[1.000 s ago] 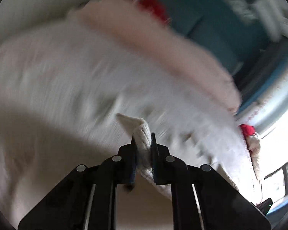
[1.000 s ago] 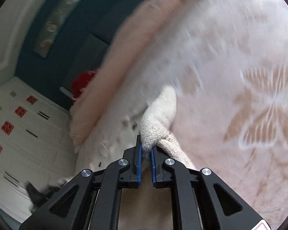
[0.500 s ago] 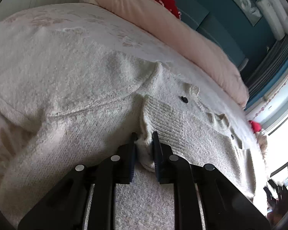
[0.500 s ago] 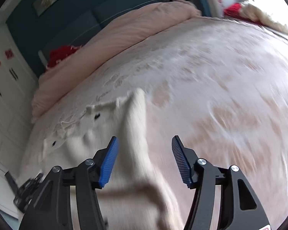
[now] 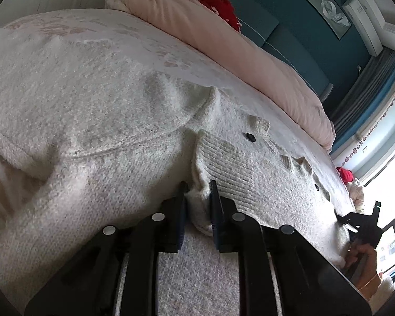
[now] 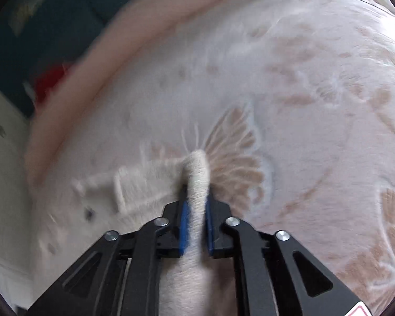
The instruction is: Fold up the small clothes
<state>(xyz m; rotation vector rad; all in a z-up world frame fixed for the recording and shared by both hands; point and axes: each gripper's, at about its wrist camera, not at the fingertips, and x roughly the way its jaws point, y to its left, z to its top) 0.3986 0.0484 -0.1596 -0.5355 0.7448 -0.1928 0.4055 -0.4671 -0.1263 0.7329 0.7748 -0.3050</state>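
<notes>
My left gripper [image 5: 197,200] is clenched on a ribbed edge of the cream knit cardigan [image 5: 134,137], which lies spread on the bed [image 5: 150,44] in front of me. My right gripper [image 6: 196,210] pinches a rolled edge of the same knit near the butterfly-patterned cover. I judge it soft, light and stretchy, likely to sag; ribbed hems and corners give the firmest hold.
</notes>
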